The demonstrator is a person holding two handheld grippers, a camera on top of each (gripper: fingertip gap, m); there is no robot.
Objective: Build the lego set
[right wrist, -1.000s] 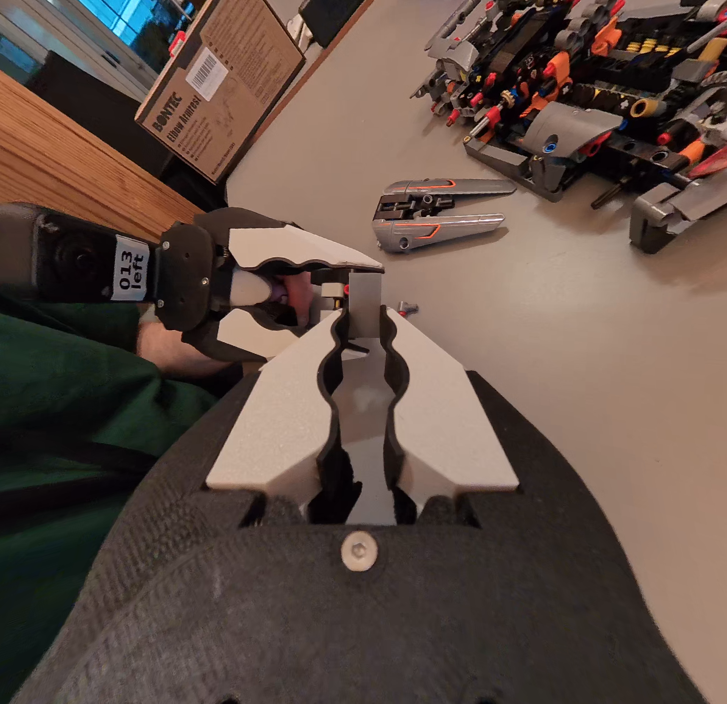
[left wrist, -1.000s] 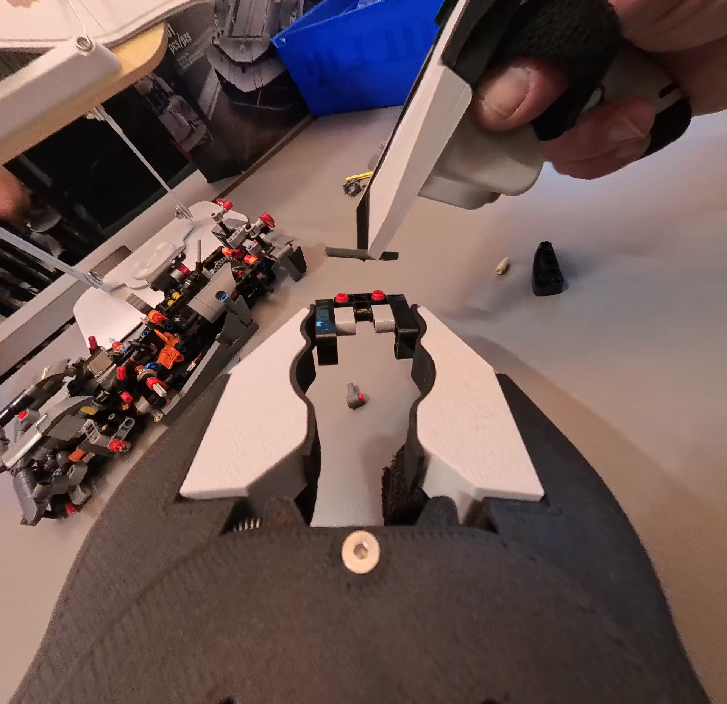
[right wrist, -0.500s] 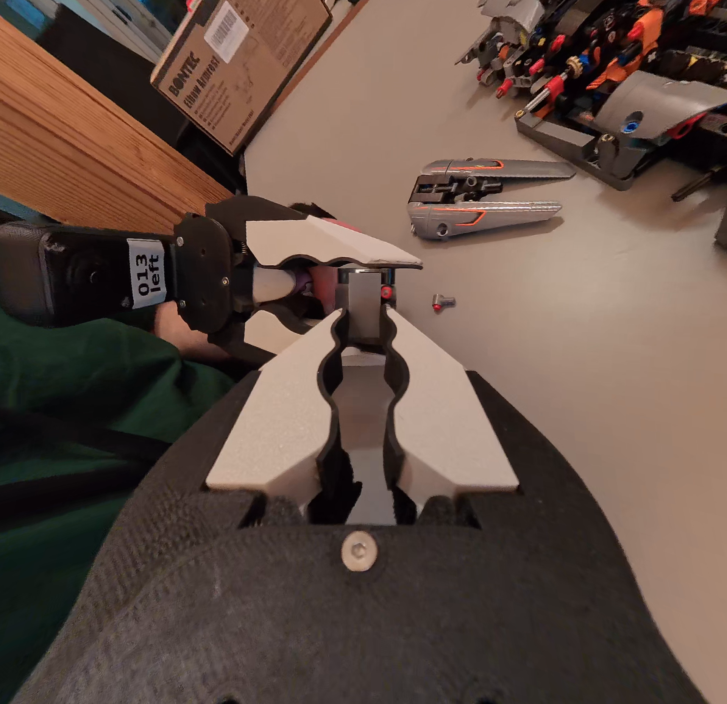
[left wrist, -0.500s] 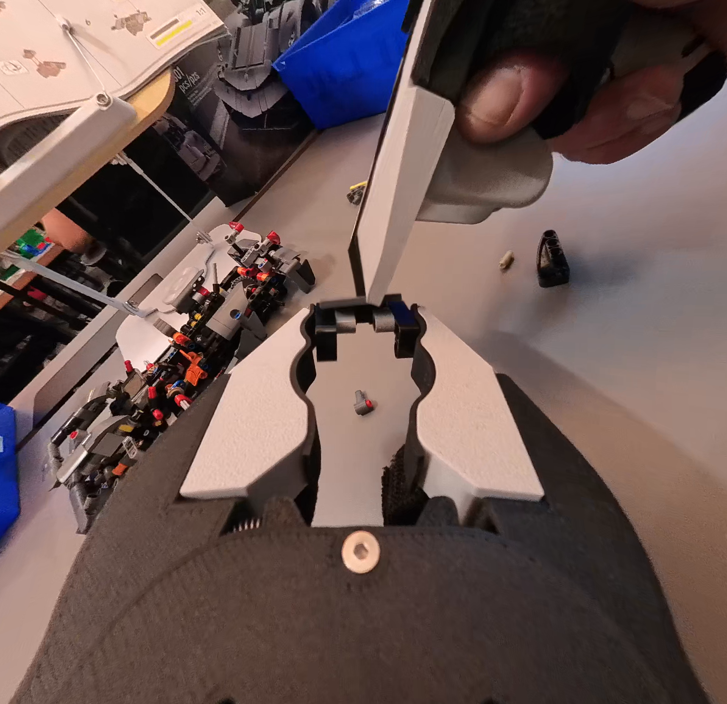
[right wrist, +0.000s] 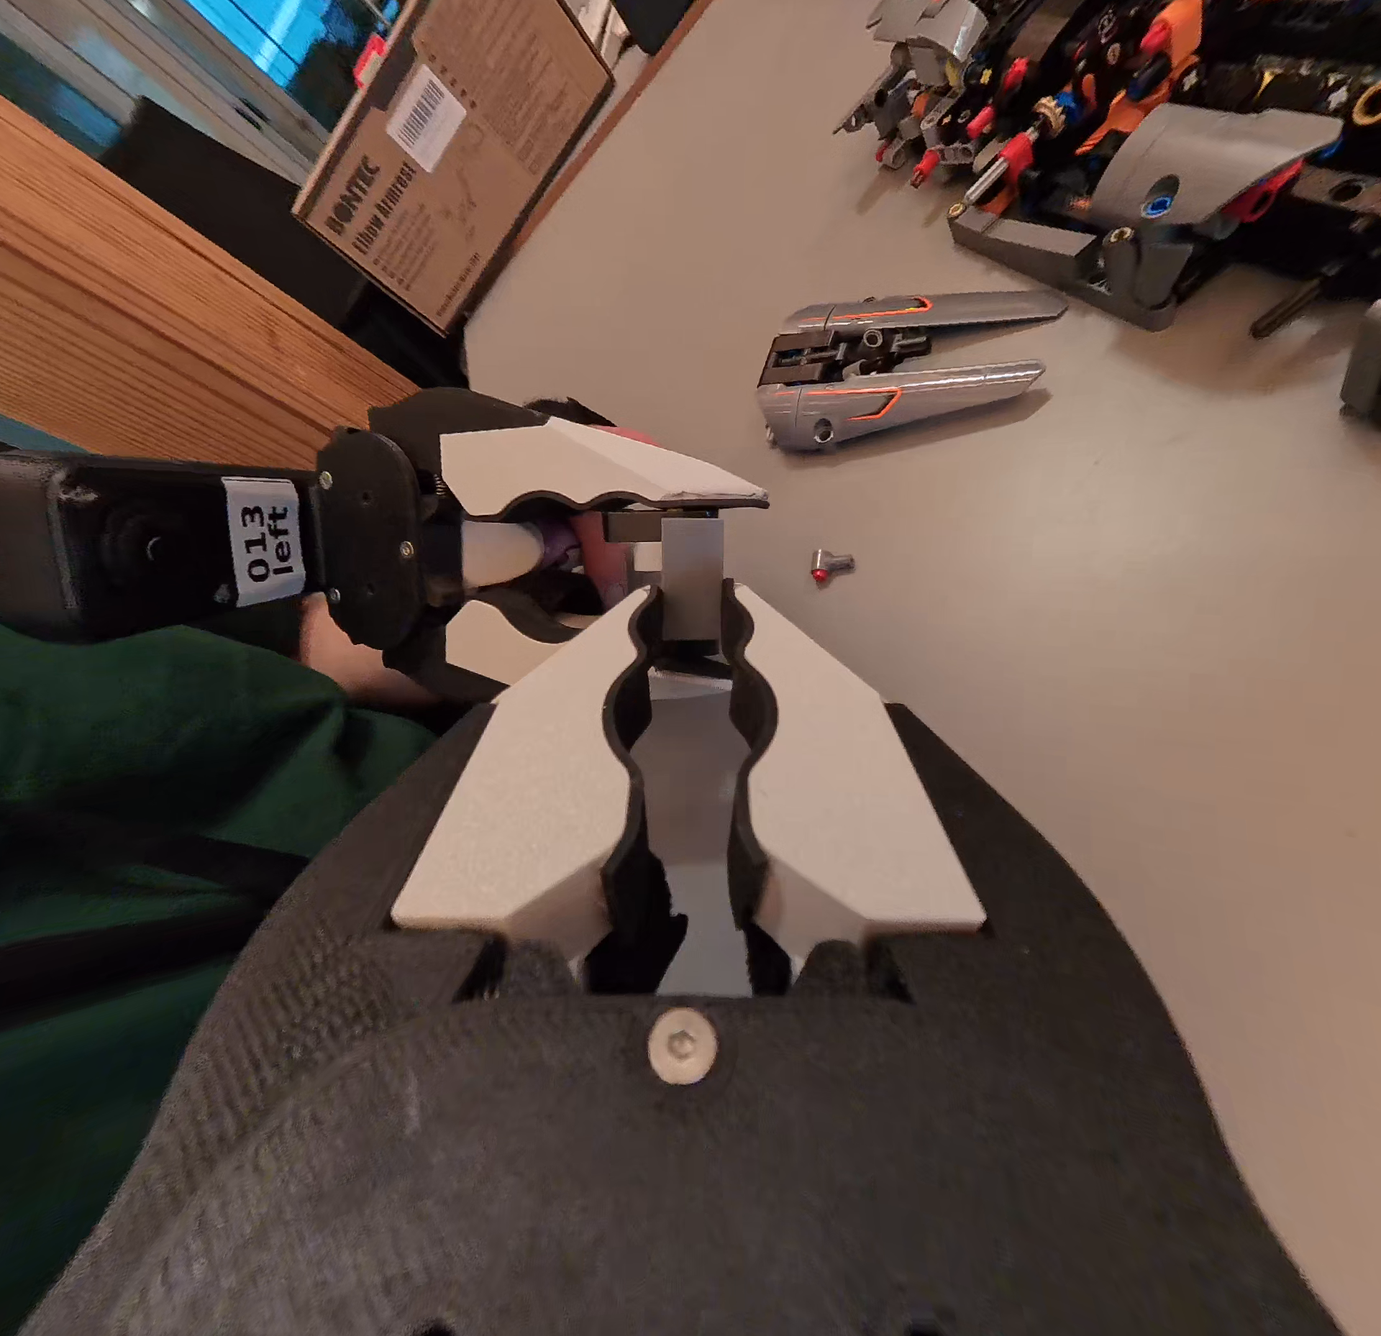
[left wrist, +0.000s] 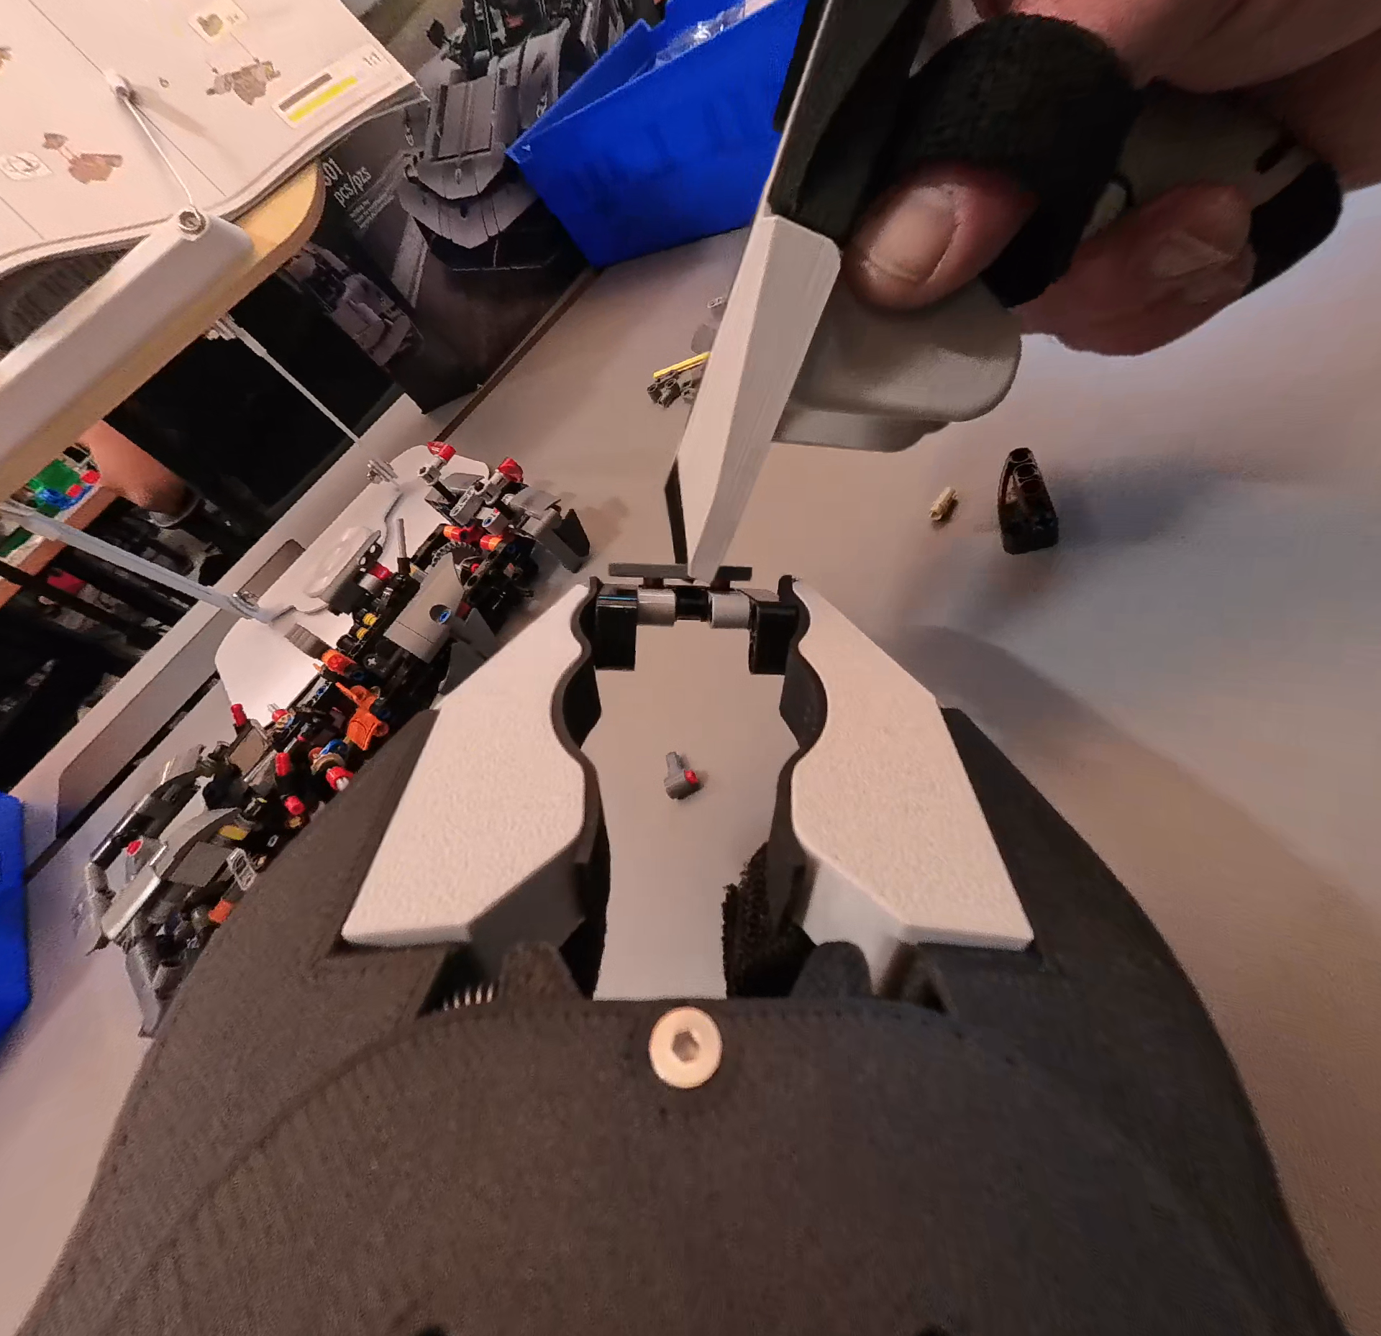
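Crowding the left of the frame, a half-built lego model (left wrist: pixel 314 710) lies on the grey surface (left wrist: pixel 1121 702), a loose grey pin (left wrist: pixel 680 776) nearer. Left tongs (left wrist: pixel 691 613) are clenched on a black-and-grey lego piece (left wrist: pixel 691 609); right tongs (right wrist: pixel 691 598) pinch a flat grey plate (right wrist: pixel 691 575) touching it.

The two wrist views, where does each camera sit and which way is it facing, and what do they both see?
Left wrist view: sits on the left tool, looking along its fingers across the table; it grips a black-and-grey subassembly; the person's hand shows on the other tool.
Right wrist view: sits on the right tool, facing the person; it grips a grey plate; a green sleeve shows.
Shared: both tools, the small red-tipped pin and the large model.
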